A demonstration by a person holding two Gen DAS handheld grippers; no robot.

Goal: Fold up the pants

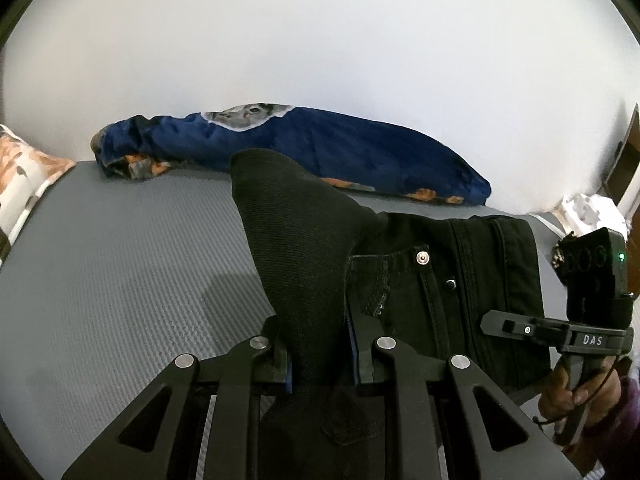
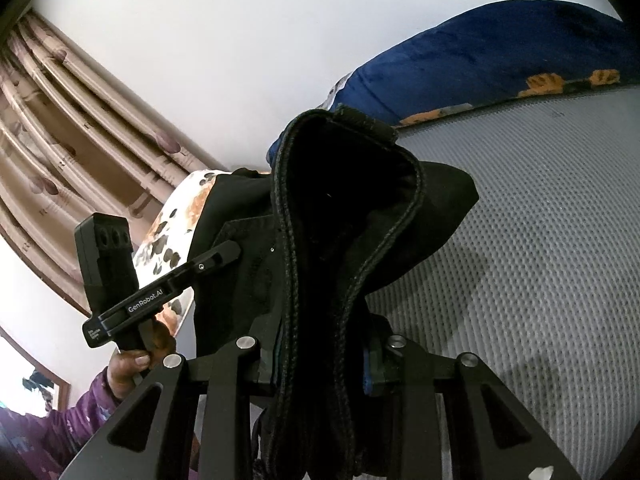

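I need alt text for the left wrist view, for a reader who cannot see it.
The left claw is shut on a bunched fold of black pants, lifted above a grey ribbed mattress. At the right edge the right claw touches the waistband; a rolled blue blanket lies behind against a white wall.

One pants (image 1: 420, 280), two tools, one blue blanket (image 1: 320, 148), one pillow (image 1: 24, 172)
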